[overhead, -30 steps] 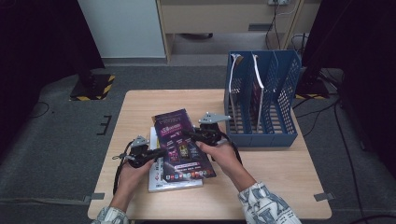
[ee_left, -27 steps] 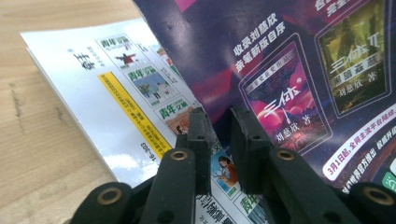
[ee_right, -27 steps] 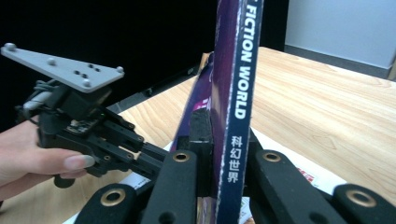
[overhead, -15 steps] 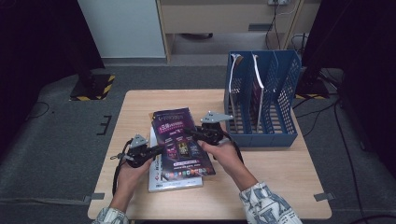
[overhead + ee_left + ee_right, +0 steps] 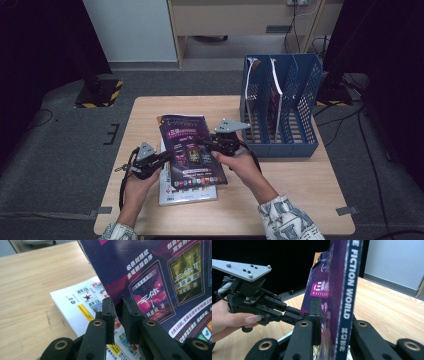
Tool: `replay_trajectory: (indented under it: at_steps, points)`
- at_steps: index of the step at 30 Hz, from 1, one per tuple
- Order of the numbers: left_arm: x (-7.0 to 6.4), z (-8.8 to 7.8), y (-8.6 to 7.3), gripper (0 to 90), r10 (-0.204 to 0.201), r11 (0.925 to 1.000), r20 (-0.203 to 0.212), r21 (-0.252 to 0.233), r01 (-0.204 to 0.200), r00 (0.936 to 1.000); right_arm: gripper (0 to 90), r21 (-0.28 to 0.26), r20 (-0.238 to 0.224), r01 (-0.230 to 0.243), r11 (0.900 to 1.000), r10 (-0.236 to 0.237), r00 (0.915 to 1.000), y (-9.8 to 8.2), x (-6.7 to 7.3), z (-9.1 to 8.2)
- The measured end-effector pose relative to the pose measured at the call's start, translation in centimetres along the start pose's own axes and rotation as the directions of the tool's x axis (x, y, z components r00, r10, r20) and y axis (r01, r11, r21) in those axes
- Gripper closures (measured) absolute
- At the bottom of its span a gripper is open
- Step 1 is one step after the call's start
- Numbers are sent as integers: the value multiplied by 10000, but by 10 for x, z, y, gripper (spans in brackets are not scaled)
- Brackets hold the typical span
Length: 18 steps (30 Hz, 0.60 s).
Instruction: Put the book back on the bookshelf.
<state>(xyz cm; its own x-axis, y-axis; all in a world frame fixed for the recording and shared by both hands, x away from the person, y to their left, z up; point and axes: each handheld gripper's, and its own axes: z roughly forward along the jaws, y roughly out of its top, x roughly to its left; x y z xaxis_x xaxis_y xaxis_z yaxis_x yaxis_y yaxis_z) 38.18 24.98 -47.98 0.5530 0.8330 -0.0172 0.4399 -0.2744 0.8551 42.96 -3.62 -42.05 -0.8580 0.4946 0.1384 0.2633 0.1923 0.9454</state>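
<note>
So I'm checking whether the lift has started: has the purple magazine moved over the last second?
Yes. The purple magazine, held at both side edges by the left claw and right claw, has shifted slightly toward the blue file rack.

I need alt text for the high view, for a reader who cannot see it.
A person holds a purple magazine between the left gripper and right gripper, above a white magazine lying on a wooden table. A blue file rack stands at the table's right.
</note>
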Motion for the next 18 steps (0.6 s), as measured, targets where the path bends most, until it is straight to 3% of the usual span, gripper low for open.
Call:
replay_trajectory:
  at_steps: [9, 18]
  points:
    - [0, -8, 5, 806, 22, 9993, -289, -361, -32, 9996, 828, -124, 98, 227, 9997, -226, 9997, 3, 2, -1]
    - [0, -16, 10, 809, -59, 9968, -491, -796, 20, 9988, 817, -275, 52, 297, 9992, -296, 9995, 6, 3, -4]
